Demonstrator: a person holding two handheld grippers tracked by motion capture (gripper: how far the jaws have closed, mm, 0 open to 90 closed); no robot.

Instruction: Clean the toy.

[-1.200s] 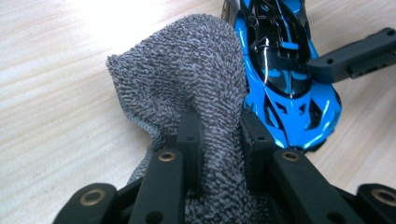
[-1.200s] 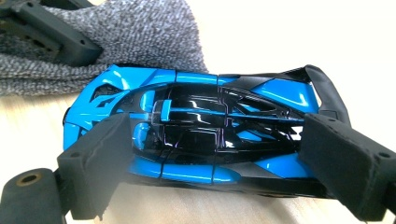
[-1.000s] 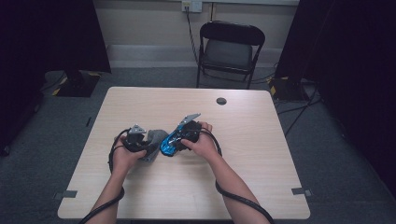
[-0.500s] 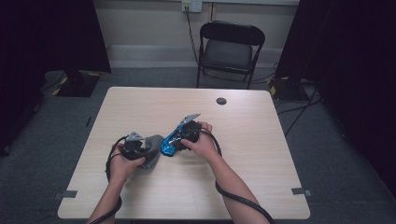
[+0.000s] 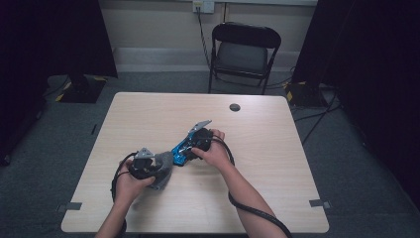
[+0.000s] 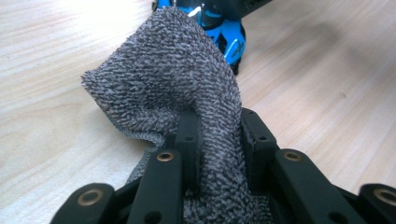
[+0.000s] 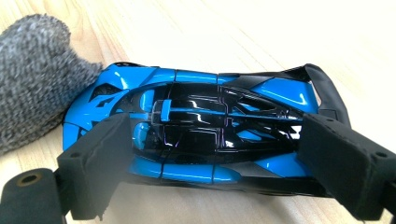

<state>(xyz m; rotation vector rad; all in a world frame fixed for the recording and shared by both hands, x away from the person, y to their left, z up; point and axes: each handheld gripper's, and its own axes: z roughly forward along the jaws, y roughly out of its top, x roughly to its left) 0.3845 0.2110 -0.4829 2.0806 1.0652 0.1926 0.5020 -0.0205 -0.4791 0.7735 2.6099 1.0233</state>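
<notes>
Both forearms reach in from the near edge. The left claw (image 5: 161, 166) is clamped tight, low and angled rightward. The right claw (image 5: 182, 151) grips, pointing left toward it.

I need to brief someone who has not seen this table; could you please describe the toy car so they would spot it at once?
On the light wooden table, look near the middle. The toy car, glossy blue and black, sits between the right tongs, unlike the fuzzy grey cloth touching one end.

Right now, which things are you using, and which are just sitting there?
Using: grey cloth pinched in the left gripper; blue toy car clamped in the right gripper.
Just sitting: small black disc on the table; folding chair.
</notes>
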